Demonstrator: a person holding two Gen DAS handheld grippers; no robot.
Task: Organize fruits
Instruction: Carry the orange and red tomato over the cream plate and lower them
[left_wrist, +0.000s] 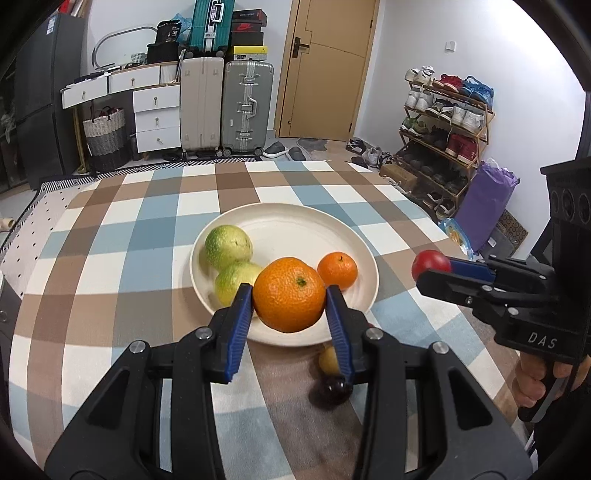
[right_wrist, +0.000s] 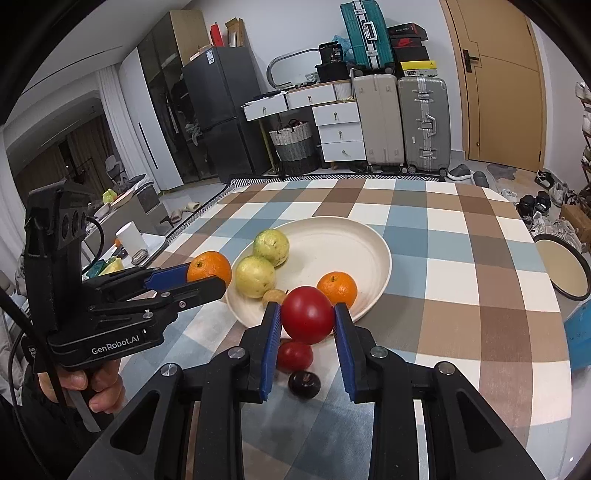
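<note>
- Blue-padded left gripper (left_wrist: 289, 295) is clamped on a large orange (left_wrist: 288, 293), held above the cream plate's (left_wrist: 325, 221) near rim.
- Right gripper (right_wrist: 307, 314) pinches a red tomato (right_wrist: 308, 314) just short of the plate, above the checked worktop (right_wrist: 461, 258).

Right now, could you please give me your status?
Left gripper shut on large orange. Right gripper shut on red tomato. Cream plate ahead, path clear.
</note>
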